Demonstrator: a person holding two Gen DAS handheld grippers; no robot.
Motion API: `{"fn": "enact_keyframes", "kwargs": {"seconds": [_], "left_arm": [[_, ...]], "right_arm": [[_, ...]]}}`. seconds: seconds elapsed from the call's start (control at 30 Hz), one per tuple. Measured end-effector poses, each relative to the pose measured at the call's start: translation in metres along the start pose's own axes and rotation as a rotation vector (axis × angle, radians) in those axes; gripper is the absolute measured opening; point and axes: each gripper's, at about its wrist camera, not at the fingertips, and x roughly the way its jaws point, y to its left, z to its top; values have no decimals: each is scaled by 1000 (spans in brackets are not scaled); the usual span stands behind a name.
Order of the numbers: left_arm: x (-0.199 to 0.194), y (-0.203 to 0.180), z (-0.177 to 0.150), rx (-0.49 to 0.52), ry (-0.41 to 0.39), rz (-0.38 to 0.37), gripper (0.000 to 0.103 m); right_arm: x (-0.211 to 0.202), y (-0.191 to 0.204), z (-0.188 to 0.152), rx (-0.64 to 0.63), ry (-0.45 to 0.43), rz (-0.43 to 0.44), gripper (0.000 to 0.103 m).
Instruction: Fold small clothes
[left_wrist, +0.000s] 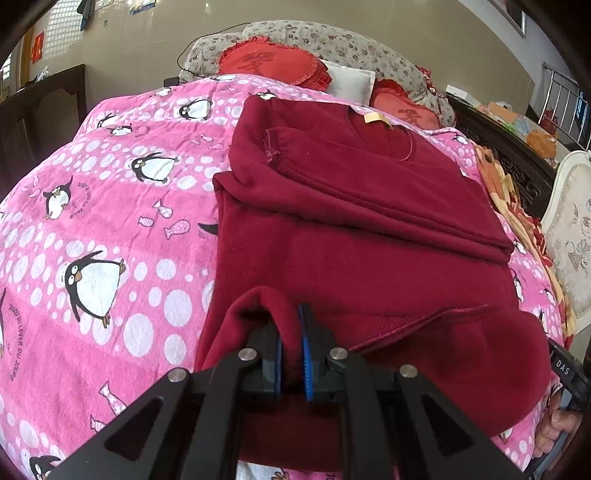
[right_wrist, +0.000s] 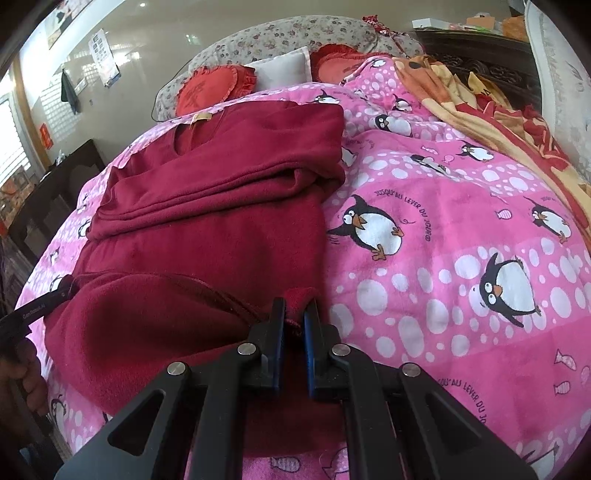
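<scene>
Penguins dot the pink fleece bedspread (left_wrist: 110, 206) under your dark red fleece sweater (left_wrist: 351, 221), lying mid-bed with sleeves folded across. Your left claw (left_wrist: 291, 354) pinches the sweater's near left hem corner; your right claw (right_wrist: 294, 332) pinches the near right corner, both raised.

The pink penguin blanket (right_wrist: 461, 229) carries "JUSQU'AU LEVER DU JOUR" beside its penguins. The left gripper's side (right_wrist: 35, 314) reads "GenRobot.AI". The right gripper's handle (left_wrist: 563, 365) shows "DAS".
</scene>
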Motion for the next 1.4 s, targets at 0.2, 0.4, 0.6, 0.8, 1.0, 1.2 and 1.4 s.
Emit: {"fn": "enact_keyframes", "kwargs": {"seconds": [0.2,0.4,0.6,0.8,1.0,1.2,1.4], "left_arm": [[-1,0,0,2,0,2,10],[-2,1,-1,3,1,1,10],[-22,7,26,-38,2,-71,8],[-37,5,89,-57,-85,-125,8],[-1,17,142,-120,-70,-87,8],[28,18,188,-107,-87,-48,8],[66,10,218,-70,-34,-40,13]], "right_arm": [[0,1,0,-2,0,2,0],[0,0,0,-11,4,9,0],[-19,2,25,9,1,18,0],[-44,-5,87,41,-143,93,0],[-9,2,133,20,-150,91,0],[18,12,175,-6,-166,85,0],[52,13,214,20,-144,87,0]]}}
